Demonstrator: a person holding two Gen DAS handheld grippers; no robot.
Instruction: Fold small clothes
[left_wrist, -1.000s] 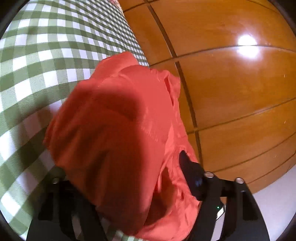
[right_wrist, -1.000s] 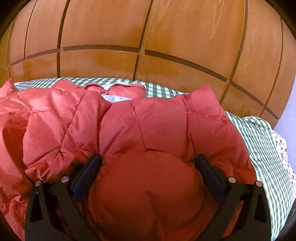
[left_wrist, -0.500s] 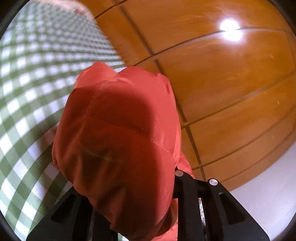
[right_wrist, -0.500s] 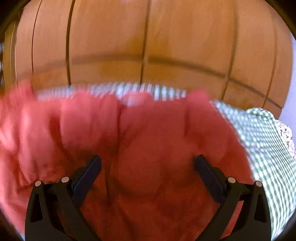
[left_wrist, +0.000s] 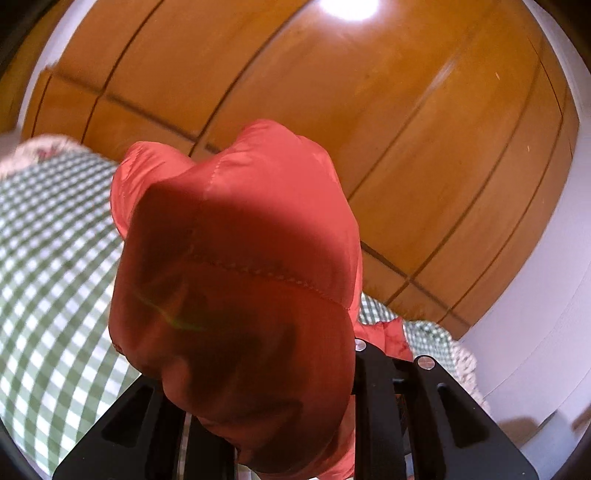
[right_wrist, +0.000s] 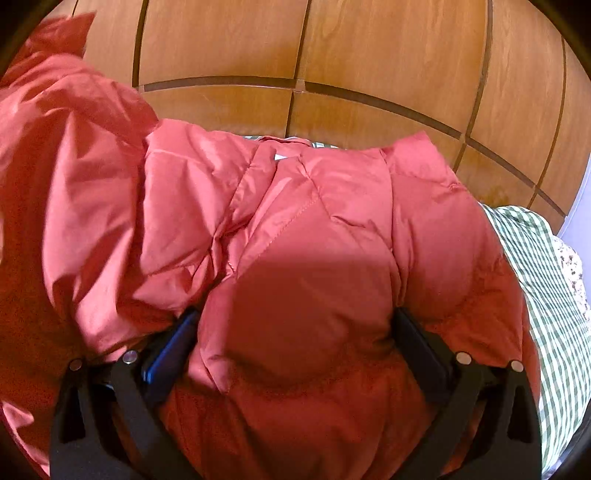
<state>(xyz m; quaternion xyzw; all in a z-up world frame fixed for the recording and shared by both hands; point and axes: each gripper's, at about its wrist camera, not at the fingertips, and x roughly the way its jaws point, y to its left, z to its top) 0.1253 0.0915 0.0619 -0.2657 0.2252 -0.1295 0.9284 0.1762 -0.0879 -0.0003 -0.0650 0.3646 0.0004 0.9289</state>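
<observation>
A wall of glossy wooden panels (right_wrist: 369, 55) fills the background of both views, and below it lies a bed under a green checked cover (left_wrist: 48, 240), with a flowered edge showing at the far right of the right wrist view. On that cover lies a red padded jacket (right_wrist: 295, 229), collar toward the panels and most of its quilted body spread flat. The left hand-held gripper (left_wrist: 269, 424) holds one puffy part of the jacket raised off the cover, the cloth bulging over its closed jaws; which part it is cannot be told. The right hand-held gripper (right_wrist: 295, 332) has its jaws standing wide on either side of a quilted panel near the jacket's lower edge, pressing on it or just above it, not pinching. The step in hand looks like folding one side of the jacket inward. The next move likely calls for carrying the lifted part across the body, laying it flat and letting go while the right side steadies the cloth.
</observation>
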